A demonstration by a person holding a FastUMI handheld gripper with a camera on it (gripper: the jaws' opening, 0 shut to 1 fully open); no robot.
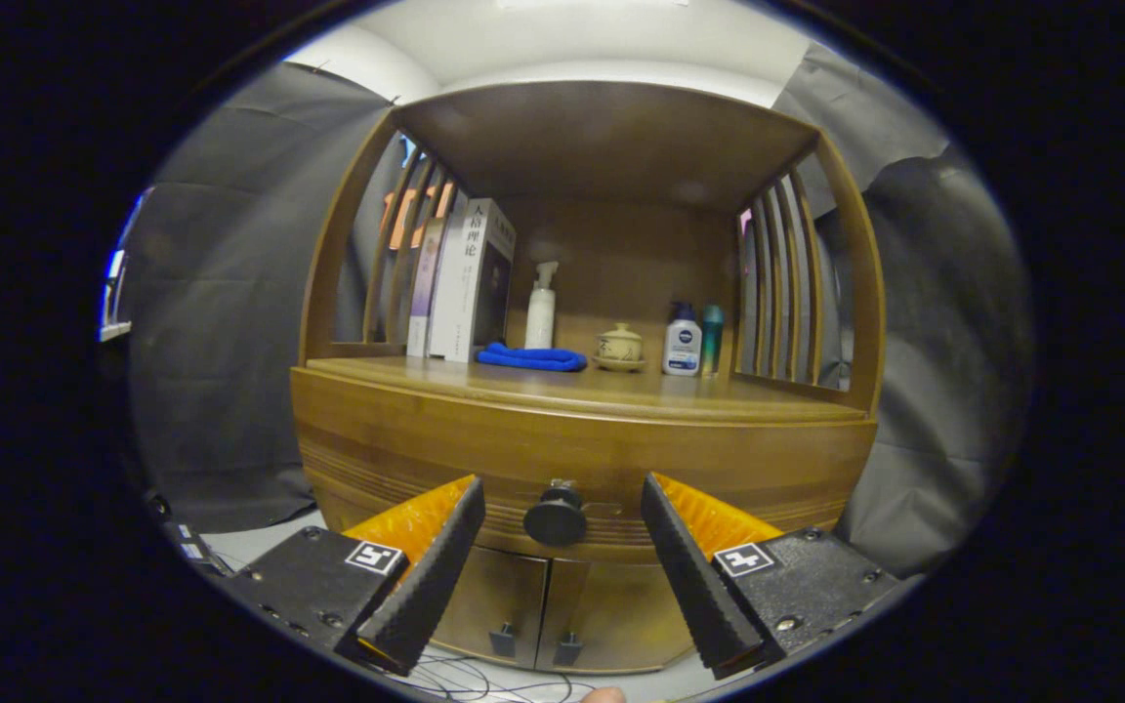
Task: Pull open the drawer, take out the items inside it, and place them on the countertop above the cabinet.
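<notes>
Drawer front of brown wood (406, 459), curved and grooved, is closed in the wooden cabinet, so nothing inside it can be reached until it is pulled out. Its round dark knob (555, 517) sits at the middle of the front, just beyond the gripper (562, 522) and centred in the gap between the 2 fingers, neither of which touches it. The fingers are spread wide, wide enough to pass either side of the knob, which looks like a line-up for closing on it and pulling. Below the drawer are 2 small wooden doors (533, 605), each with a little dark handle. Above it, the wooden countertop (621, 391) already carries upright books (460, 278), a folded blue cloth (531, 358), a white pump bottle (541, 308), a small lidded ceramic pot (619, 346), a white bottle with a dark cap (682, 342) and a teal bottle (711, 339); the front strip stays bare, likely the room for the drawer's items
</notes>
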